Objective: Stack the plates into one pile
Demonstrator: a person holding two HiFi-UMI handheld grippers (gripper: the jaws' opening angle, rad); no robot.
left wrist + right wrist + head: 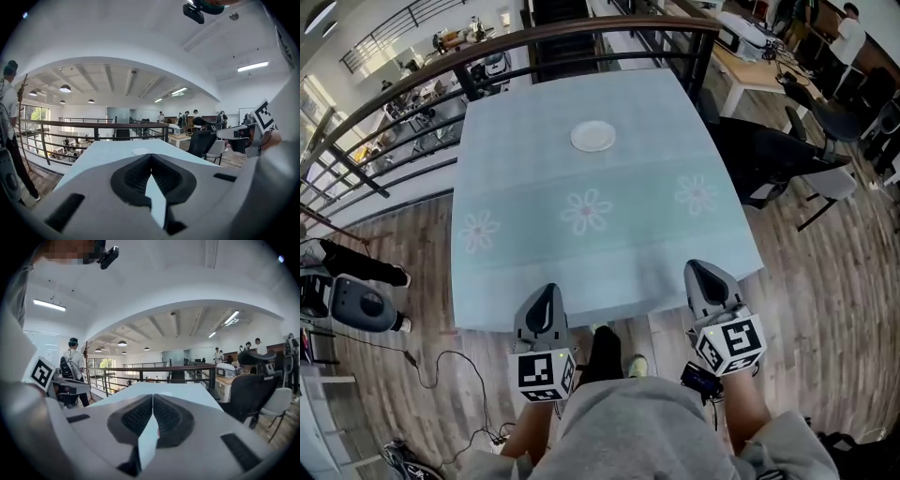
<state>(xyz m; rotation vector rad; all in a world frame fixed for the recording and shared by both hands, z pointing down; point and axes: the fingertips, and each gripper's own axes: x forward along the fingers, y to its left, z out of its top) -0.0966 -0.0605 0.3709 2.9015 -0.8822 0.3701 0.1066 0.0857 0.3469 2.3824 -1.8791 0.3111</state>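
**One far disc of plates, two empty claws at the near edge**

The bench [534, 246] wears a loose pale cloth with flower prints. It hangs over the near edge, just ahead of both claws. A claw dragged across it could probably pull the cloth, and whatever stands on it, out of place.

The left claw [548, 291] and the right claw [699, 268] hover at that near edge, well apart. Each gripper view shows the pads pressed together with nothing between them. Sent forward like this, a claw would shove a rim rather than take it, so the jaws need to part first.

The plates [593, 136] show as one white disc at the bench's far middle, toward the railing. How many lie in it cannot be told. The reach is long, and a nudge could slide them further away.
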